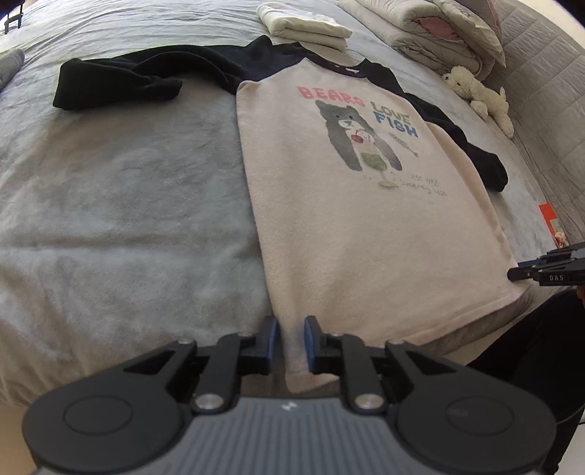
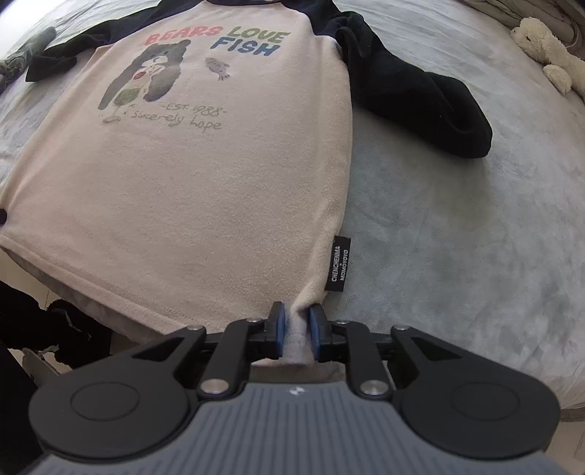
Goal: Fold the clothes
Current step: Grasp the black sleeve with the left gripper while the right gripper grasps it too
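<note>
The cream shirt (image 1: pixel 351 219) lies flat, print up, on the grey bed (image 1: pixel 109 219), hem at the near edge. The left gripper (image 1: pixel 291 343) and the right gripper (image 2: pixel 295 329) stand narrowly parted, each with a hem corner between loose pads. Bare blanket spreads left; a plush toy (image 1: pixel 479 93) lies far right.

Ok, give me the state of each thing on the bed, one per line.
shirt: spread flat, print up, unfolded.
left gripper: open around a hem corner.
right gripper: open around the other hem corner.
folded clothes: stacked beyond the collar.
plush toy: lying on its side.
</note>
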Tool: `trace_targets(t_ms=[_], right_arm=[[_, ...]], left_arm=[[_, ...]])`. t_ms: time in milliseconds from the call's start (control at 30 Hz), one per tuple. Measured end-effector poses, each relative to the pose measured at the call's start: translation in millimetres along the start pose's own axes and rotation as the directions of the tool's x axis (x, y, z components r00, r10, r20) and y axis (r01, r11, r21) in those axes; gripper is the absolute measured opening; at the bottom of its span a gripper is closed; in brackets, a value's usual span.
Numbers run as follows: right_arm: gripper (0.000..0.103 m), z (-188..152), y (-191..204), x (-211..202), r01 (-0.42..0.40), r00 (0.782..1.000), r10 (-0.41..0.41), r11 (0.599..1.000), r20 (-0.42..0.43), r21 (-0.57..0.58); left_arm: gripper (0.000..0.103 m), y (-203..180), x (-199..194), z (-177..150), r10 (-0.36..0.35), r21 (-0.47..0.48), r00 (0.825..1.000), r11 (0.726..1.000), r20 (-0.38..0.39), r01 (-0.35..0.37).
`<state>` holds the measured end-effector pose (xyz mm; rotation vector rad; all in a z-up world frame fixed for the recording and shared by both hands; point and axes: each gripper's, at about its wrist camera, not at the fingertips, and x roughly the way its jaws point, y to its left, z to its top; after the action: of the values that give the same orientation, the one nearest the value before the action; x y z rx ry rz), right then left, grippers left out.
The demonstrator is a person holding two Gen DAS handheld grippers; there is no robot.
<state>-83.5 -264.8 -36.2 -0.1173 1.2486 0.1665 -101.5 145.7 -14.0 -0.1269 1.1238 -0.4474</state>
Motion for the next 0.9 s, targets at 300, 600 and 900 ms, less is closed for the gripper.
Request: trace_targets(t_ms=[300, 600, 900], right_arm=[[0.046, 49, -37, 9, -0.075, 0.991, 0.054, 0.982, 0.125, 0.173], [0.046, 87, -50, 35, -0.138, 0.976, 0.079, 0.946, 0.203, 0.292], [0.046, 120, -65, 53, -0.226, 0.944, 0.112, 0.906, 0.311, 0.359]], left_arm=[[0.04, 15, 26, 59, 0.034, -0.07, 0.993, 0.997, 0.116, -0.026], [0.04, 30, 62, 102, 0.077, -0.153, 0.98, 0.987, 0.185, -0.048], [0.04, 47, 79, 138, 0.097, -0.22, 0.955, 0.975, 0.281, -0.034]])
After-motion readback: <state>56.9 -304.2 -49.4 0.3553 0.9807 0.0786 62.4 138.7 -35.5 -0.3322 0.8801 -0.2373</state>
